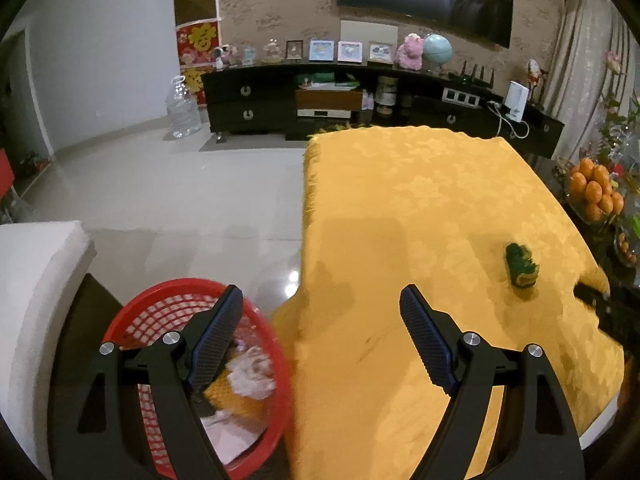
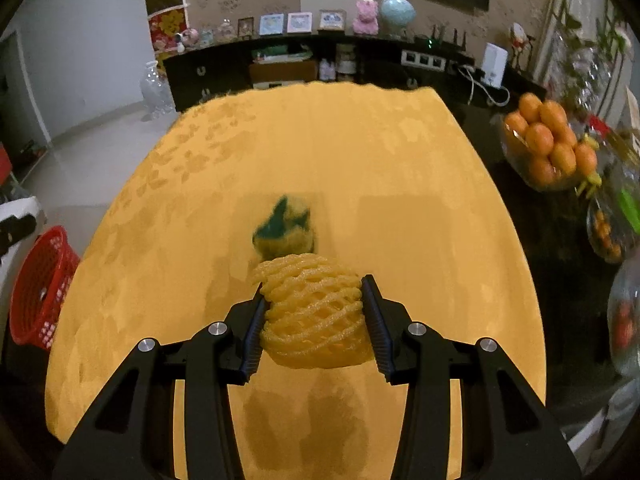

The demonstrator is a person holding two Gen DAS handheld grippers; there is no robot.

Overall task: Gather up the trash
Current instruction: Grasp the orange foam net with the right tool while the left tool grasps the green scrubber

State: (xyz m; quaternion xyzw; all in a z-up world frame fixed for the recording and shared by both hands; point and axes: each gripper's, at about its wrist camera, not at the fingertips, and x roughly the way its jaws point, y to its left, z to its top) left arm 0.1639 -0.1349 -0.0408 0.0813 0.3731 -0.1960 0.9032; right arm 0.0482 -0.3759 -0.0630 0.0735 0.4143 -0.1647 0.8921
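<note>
Your right gripper (image 2: 314, 320) clamps the foam net (image 2: 314, 316) above the yellow table (image 2: 400, 160), near the green wrapper (image 2: 282, 228), while your left gripper (image 1: 320, 340) gapes empty beside the red basket (image 1: 160, 292) of trash.

Ahead, beyond the yellow tablecloth (image 2: 360, 152): black TV cabinet (image 1: 248, 100), pink plush toy (image 2: 366, 16), globe (image 2: 397, 11); right, bowl of oranges (image 2: 548, 144).

Yellow foam fruit net (image 2: 314, 314): mesh sleeve, clamped between hand-held gripper pads. Green-and-yellow crumpled wrapper (image 2: 282, 227): lying just beyond the net. Red basket (image 1: 192, 300): holds crumpled paper, well left of the net.
</note>
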